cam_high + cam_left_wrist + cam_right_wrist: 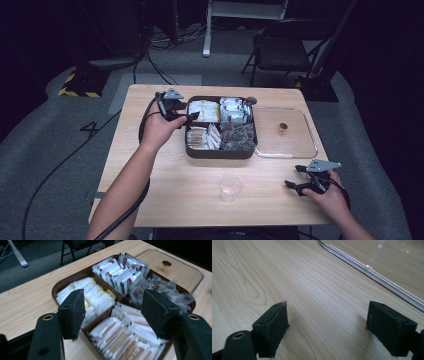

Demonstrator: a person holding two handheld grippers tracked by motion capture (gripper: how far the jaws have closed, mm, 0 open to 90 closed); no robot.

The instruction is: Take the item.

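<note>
In brown tray (pixel 196 150): white, striped, clear packets in four compartments; left gripper (pixel 186 117) jaws spread, empty

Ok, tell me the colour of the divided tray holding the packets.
Dark brown tray, clearest in the left gripper view.

Smooth pale wood table (pixel 165 185), glossy clear plastic lid (pixel 295 145), paper sachets (pixel 100 298).

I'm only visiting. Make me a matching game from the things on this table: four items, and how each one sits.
1 plastic cup
2 clear lid
3 brown tray
4 small knob

A holds packets
B lies flat, right of the tray
C stands upright, alone
D sits on the lid

Pairs: 1-C, 2-B, 3-A, 4-D
</note>
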